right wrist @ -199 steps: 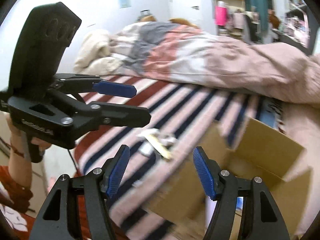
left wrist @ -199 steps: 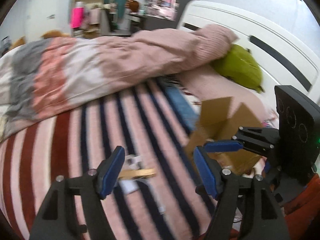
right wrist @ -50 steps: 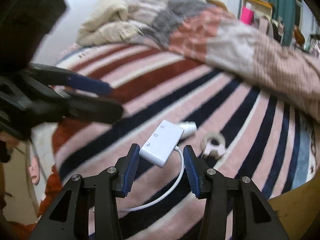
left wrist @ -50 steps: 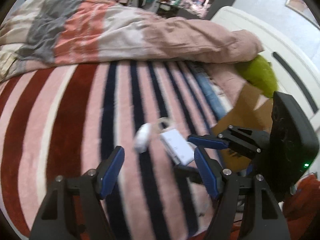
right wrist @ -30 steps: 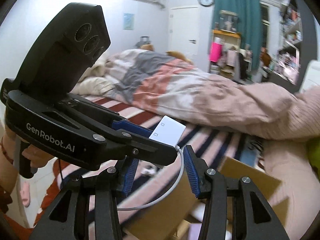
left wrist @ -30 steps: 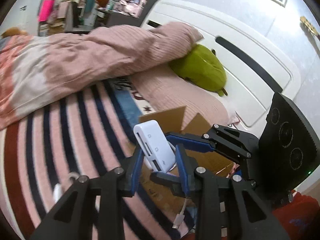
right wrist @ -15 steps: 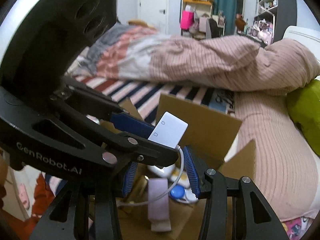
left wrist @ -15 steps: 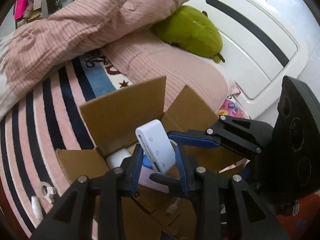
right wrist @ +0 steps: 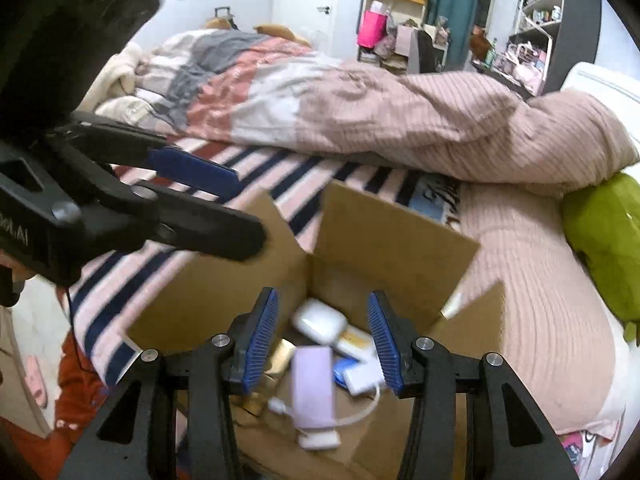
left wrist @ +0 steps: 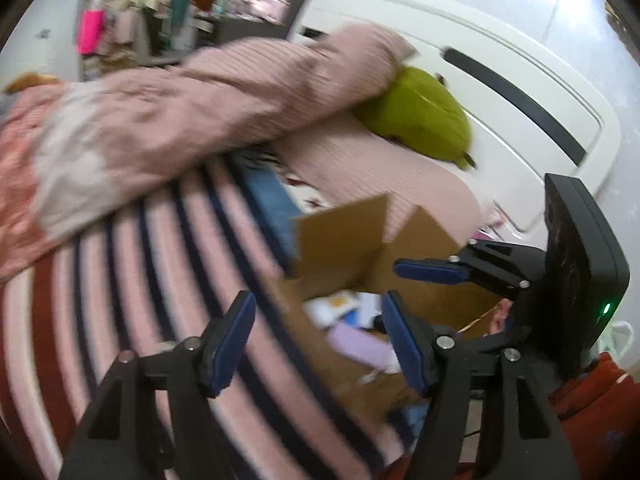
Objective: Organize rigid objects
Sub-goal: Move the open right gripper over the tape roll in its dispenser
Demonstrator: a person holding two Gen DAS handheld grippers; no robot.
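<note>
An open cardboard box [right wrist: 384, 236] stands on the striped bed. It holds a white adapter with its cable [right wrist: 360, 378], a lilac bar [right wrist: 312, 388], a white case [right wrist: 320, 322] and other small items. My right gripper [right wrist: 324, 336] is open and empty, just above the box opening. My left gripper [left wrist: 320, 338] is open and empty, at the box's left edge over the bedspread; it shows at the left of the right wrist view [right wrist: 200, 200]. The box also shows in the left wrist view [left wrist: 344, 248].
A striped bedspread [left wrist: 140, 280] covers the bed. A rumpled pink duvet [right wrist: 400, 120] lies behind the box. A green plush [left wrist: 416, 116] rests by the white headboard [left wrist: 500, 80]. Cluttered shelves [right wrist: 532, 20] stand far back.
Both grippers were shut on the white adapter over the box. Both have opened, and the adapter now lies in the box. The left gripper has swung left toward the bedspread.
</note>
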